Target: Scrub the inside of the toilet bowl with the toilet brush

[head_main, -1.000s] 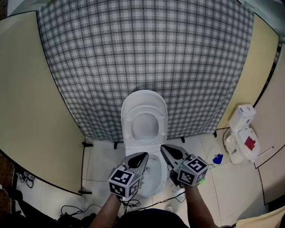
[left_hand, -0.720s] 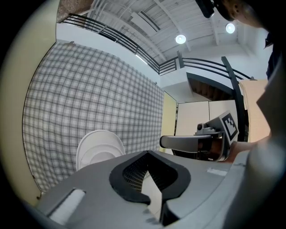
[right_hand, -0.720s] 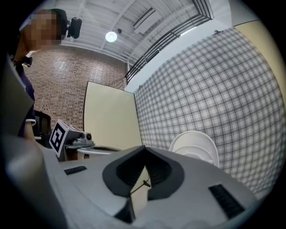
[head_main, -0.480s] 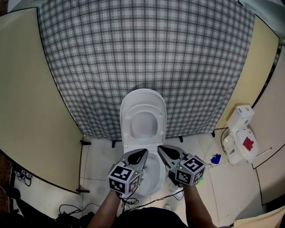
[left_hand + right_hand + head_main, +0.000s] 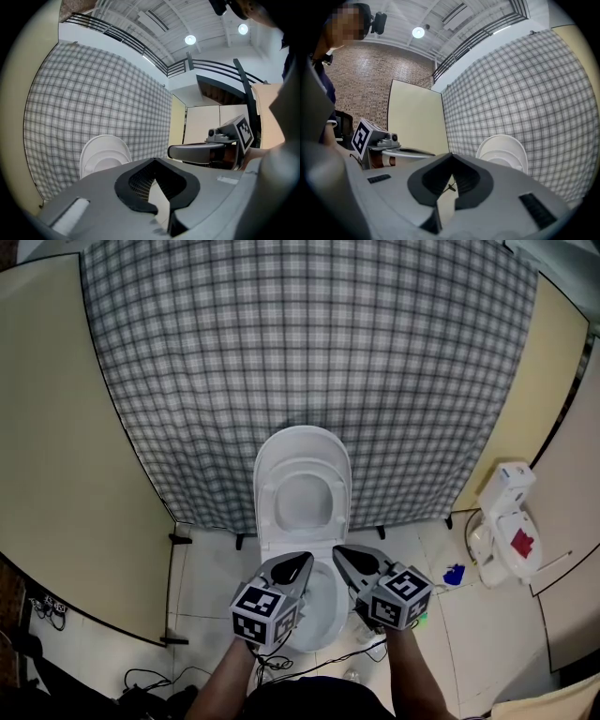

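**Both shut, both empty — bowl point(image 5: 321, 613) just below**

The left gripper point(image 5: 302, 563) and right gripper point(image 5: 341, 552) hang side by side over the bowl's front half, pointing toward the raised seat point(image 5: 305, 521) and lid point(image 5: 302, 448) — each pair of fingers closed tip to tip, nothing between them. Seat and lid stand upright before a plaid curtain point(image 5: 300, 352). Tiled floor point(image 5: 211, 587) lies to either side of the bowl.

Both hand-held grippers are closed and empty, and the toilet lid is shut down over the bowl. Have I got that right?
Not quite: the lid is not down. The head view shows the toilet lid raised against the checked curtain, leaving the bowl open. The rest holds: the left hand-held gripper and the right hand-held gripper are both closed and empty.
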### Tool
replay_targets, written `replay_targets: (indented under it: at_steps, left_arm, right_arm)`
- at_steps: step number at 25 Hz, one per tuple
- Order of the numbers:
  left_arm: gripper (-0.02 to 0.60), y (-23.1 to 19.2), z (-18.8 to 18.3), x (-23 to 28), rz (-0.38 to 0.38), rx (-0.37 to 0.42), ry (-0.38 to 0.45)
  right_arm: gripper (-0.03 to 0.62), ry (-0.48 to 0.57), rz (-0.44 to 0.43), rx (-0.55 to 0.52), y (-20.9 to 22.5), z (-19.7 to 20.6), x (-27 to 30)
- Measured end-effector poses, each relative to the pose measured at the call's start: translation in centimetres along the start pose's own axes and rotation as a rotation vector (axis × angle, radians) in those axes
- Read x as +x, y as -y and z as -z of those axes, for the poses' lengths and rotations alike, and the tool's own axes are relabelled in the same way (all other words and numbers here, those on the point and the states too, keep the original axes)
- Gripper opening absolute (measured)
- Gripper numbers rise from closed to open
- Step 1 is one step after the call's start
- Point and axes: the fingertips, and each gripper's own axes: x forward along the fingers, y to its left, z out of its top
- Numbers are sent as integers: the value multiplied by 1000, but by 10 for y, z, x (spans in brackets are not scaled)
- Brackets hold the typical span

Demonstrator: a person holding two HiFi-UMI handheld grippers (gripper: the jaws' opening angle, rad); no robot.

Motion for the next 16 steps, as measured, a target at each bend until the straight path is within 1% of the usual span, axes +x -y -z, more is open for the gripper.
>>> replay_targets:
  at_steps: [4,10,16]
  left_arm:
    - [8,-3,1,-9,-2,5,10]
    - [8,1,-1,-1,-8,7,6]
    - [8,4,22,-2,-12,6,6]
  right_arm:
    - [2,1,7,-13,-5,1,1]
    - [2,-16,6,-13,3,3,-4]
    - [2,-39,2,-30,0,27,-5]
